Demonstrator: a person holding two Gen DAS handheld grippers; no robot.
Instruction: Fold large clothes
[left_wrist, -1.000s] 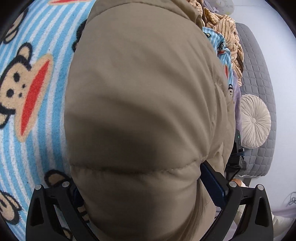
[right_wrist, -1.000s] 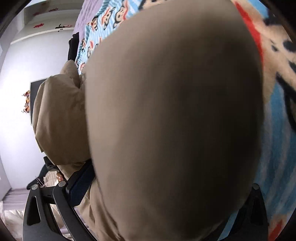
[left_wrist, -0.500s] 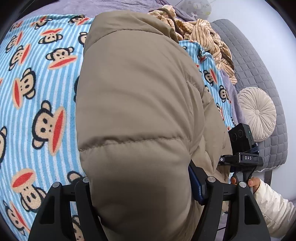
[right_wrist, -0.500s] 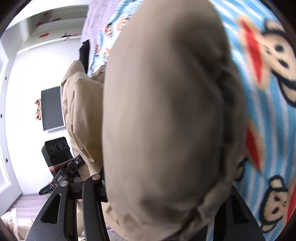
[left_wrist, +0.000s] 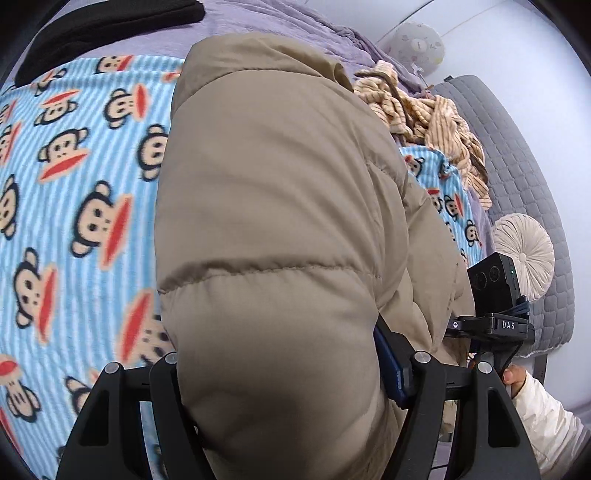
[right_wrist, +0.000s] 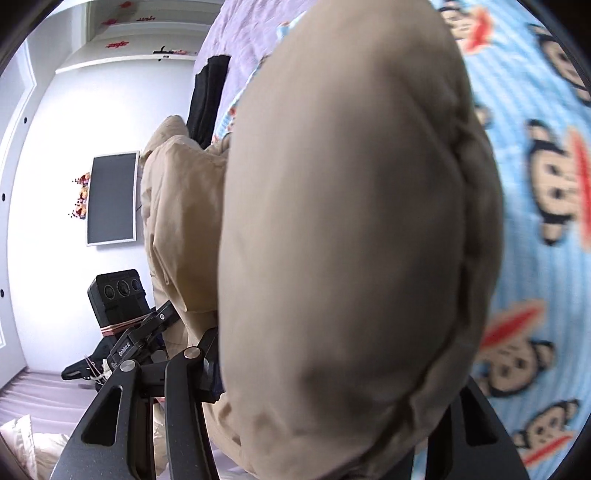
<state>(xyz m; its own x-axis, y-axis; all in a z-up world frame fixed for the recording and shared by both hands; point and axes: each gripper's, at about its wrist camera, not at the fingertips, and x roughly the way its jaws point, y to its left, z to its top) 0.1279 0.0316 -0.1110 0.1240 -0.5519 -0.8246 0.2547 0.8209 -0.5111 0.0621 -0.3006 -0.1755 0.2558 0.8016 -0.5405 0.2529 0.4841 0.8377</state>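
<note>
This is a home bedroom. A bed (left_wrist: 280, 14) with a lilac sheet carries a blue striped monkey-print blanket (left_wrist: 74, 206), with a grey quilted headboard (left_wrist: 517, 155) and a round pleated cushion (left_wrist: 524, 254) at one end. A flat screen (right_wrist: 110, 197) hangs on the white wall.

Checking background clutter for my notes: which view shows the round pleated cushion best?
The left wrist view: the round cushion sits in full at the right edge, against the grey quilted headboard. The right wrist view does not show it at all; the tan puffer jacket fills most of it.
</note>
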